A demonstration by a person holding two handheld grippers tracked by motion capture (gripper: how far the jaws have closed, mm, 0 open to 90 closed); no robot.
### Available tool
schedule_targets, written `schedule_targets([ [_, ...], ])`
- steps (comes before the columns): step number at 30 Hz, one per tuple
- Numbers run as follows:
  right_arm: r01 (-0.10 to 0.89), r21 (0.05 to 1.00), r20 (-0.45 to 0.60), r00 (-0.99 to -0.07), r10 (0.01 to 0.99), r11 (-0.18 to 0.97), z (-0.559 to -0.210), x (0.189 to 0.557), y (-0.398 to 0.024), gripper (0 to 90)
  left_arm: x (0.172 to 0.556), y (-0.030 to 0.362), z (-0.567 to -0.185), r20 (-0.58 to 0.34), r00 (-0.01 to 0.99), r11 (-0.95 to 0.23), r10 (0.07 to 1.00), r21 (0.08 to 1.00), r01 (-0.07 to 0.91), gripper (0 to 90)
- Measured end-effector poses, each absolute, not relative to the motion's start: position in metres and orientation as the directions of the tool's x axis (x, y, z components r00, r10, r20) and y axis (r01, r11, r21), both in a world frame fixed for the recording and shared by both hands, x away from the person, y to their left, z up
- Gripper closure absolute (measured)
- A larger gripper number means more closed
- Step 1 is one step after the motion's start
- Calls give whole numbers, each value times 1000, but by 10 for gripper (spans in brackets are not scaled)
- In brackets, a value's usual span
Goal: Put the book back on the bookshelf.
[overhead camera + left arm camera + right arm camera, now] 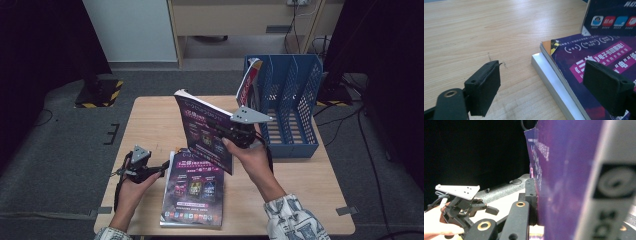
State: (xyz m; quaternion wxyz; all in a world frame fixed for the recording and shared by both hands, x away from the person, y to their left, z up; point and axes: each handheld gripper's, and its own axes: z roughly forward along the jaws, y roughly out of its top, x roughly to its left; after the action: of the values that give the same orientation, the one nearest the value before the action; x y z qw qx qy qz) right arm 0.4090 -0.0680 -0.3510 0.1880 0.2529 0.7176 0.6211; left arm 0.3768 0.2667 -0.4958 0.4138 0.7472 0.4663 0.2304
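My right gripper (227, 132) is shut on a purple magazine (205, 131) and holds it upright and tilted above the table. In the right gripper view one black jaw presses against the cover of that magazine (564, 182), which hides the other jaw of the right gripper (536, 195). My left gripper (161, 167) stands open low over the table, at the left edge of a stack of magazines (192, 192). In the left gripper view the left gripper (544, 82) has nothing between its pads, and the corner of the stack (574, 75) lies under its right pad.
A blue file rack (292, 100) stands at the table's back right, with a red-and-white magazine (248, 82) leaning in its leftmost slot. The wooden table (150, 120) has bare room at the left and back. The other hand's gripper (461, 205) appears low left in the right gripper view.
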Motion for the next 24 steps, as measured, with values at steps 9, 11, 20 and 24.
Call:
schedule_targets([
  [9, 119, 990, 44, -782, 622, 79, -341, 407, -84, 828, 379, 268, -496, -29, 452, -230, 892, 831, 507, 136],
  [11, 115, 990, 42, -778, 627, 77, -340, 405, -89, 828, 379, 267, -496, -24, 456, -238, 890, 828, 507, 136],
  [20, 108, 992, 40, -762, 647, 66, -332, 398, -113, 828, 381, 268, -497, -27, 433, -223, 901, 827, 516, 96],
  [24, 111, 992, 40, -758, 651, 68, -330, 397, -118, 828, 381, 269, -498, -36, 429, -217, 903, 823, 526, 71],
])
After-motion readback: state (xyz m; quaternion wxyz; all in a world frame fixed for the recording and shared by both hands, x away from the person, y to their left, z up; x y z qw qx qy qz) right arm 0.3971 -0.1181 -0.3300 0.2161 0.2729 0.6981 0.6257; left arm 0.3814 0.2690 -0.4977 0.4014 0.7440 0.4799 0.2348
